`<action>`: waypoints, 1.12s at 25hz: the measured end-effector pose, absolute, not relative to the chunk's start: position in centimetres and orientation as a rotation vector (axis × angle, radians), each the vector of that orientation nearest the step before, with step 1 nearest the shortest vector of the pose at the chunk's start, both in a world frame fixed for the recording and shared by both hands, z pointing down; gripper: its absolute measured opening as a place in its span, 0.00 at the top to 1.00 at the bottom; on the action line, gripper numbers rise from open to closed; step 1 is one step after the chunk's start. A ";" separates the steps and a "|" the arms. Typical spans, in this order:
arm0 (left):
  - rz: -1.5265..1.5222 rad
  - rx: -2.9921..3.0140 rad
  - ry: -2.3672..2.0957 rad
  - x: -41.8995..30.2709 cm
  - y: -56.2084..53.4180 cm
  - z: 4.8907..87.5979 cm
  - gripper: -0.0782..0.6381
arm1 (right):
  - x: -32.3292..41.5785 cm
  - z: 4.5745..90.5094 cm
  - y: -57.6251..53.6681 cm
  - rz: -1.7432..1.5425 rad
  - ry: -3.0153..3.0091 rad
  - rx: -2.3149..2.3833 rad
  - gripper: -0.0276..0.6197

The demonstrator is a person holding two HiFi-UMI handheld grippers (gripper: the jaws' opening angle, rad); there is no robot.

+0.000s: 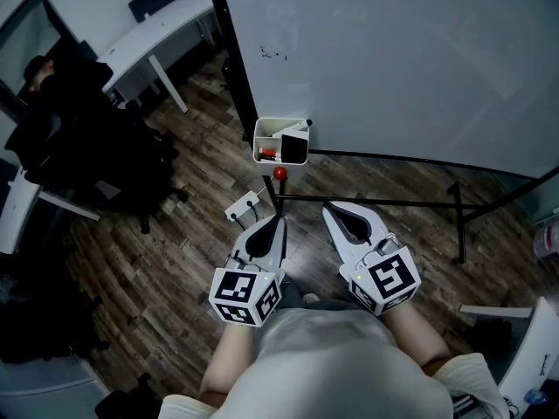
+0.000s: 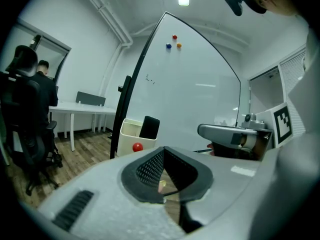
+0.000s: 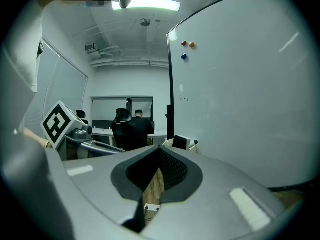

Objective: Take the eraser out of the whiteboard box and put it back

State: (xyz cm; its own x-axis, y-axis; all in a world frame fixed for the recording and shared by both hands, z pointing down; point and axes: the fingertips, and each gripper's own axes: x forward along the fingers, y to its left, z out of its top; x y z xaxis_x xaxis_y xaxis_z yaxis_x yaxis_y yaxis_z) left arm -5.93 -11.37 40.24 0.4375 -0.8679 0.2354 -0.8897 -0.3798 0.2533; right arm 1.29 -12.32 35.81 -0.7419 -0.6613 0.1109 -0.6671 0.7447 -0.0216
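A white box [image 1: 269, 131] hangs at the whiteboard's [image 1: 393, 51] lower left corner. In it a black eraser [image 1: 294, 147] stands upright beside some markers. Both grippers hover over the wooden floor short of the box, empty. My left gripper [image 1: 279, 220] is shut and points at the box from below. My right gripper [image 1: 330, 208] is shut, a little to the right. In the left gripper view, box [image 2: 131, 134] and eraser [image 2: 149, 127] lie ahead, past the shut left gripper [image 2: 163, 149]. The right gripper view shows the shut right gripper [image 3: 159, 149] and the eraser [image 3: 180, 143] further off.
A red knob [image 1: 280, 174] sits on the stand just under the box. The stand's black bar [image 1: 376, 201] runs rightward near the floor. A small white part [image 1: 244, 206] lies on the floor. At left, a person sits in a dark office chair [image 1: 87, 155] by white desks [image 1: 166, 24].
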 end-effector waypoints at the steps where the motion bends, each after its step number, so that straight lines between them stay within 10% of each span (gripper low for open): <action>1: 0.089 2.354 -1.504 -5.8 -11.2 40.2 0.90 | 1.4 35.9 -12.1 0.092 -2.843 1.087 0.95; 28: 0.092 2.331 -1.552 -4.9 -6.7 41.0 0.90 | 2.7 36.4 -7.9 0.083 -2.874 1.084 0.95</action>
